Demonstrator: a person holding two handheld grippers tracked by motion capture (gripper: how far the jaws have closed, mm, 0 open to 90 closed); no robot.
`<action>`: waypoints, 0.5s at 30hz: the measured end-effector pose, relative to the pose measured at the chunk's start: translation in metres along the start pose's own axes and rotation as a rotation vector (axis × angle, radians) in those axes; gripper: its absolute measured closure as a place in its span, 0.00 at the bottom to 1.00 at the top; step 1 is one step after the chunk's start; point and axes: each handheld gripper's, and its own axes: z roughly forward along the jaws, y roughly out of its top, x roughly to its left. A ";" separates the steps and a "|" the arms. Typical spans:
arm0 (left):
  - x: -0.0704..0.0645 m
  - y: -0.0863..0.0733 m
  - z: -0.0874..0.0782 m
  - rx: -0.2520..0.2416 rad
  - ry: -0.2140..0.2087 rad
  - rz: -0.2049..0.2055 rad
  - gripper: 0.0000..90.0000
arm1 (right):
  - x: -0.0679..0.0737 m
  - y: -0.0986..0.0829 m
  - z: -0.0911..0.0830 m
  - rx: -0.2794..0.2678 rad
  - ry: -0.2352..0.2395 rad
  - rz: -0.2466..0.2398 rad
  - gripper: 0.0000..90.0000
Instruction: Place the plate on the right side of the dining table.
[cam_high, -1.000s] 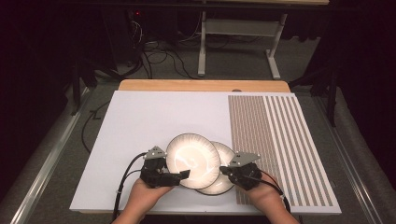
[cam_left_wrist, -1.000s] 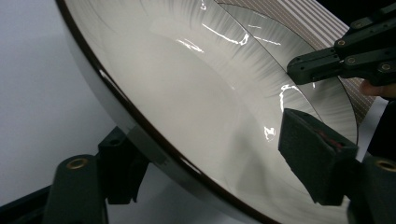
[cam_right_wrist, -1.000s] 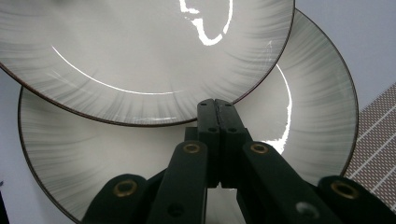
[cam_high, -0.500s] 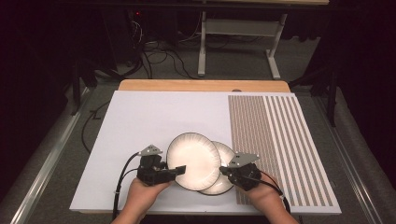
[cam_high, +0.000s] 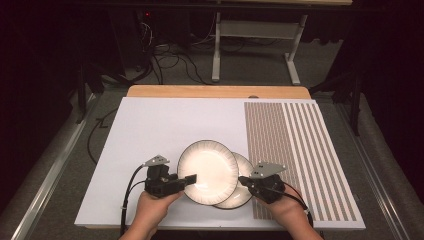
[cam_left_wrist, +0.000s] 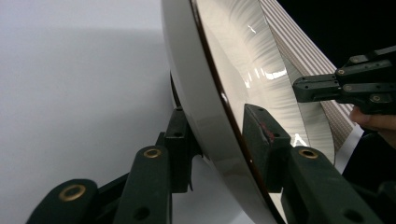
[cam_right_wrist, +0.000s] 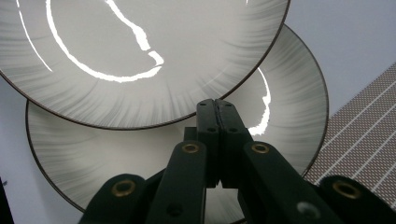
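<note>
Two ribbed white plates near the table's (cam_high: 150, 130) front edge. Left gripper (cam_high: 190, 179) clamps the upper plate (cam_high: 208, 169) by its left rim, one jaw above and one below. The lower plate (cam_high: 242, 192) lies beneath, offset right. Right gripper (cam_high: 242, 180), jaws pressed together empty, sits over the lower plate's rim

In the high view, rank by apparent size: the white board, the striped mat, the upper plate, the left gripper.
1. white board
2. striped mat
3. upper plate
4. left gripper
The plate is lifted nearer the camera, yet the order stays clear.
</note>
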 end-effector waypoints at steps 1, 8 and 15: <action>0.000 0.000 0.000 -0.003 -0.002 -0.004 0.73 | -0.001 0.000 -0.001 -0.001 -0.002 0.000 1.00; -0.002 0.000 -0.003 -0.037 -0.019 0.000 0.77 | -0.006 -0.001 -0.009 -0.023 -0.012 0.019 0.95; -0.003 0.002 -0.005 -0.072 -0.029 0.010 0.81 | -0.016 -0.005 -0.020 -0.065 -0.041 0.066 0.84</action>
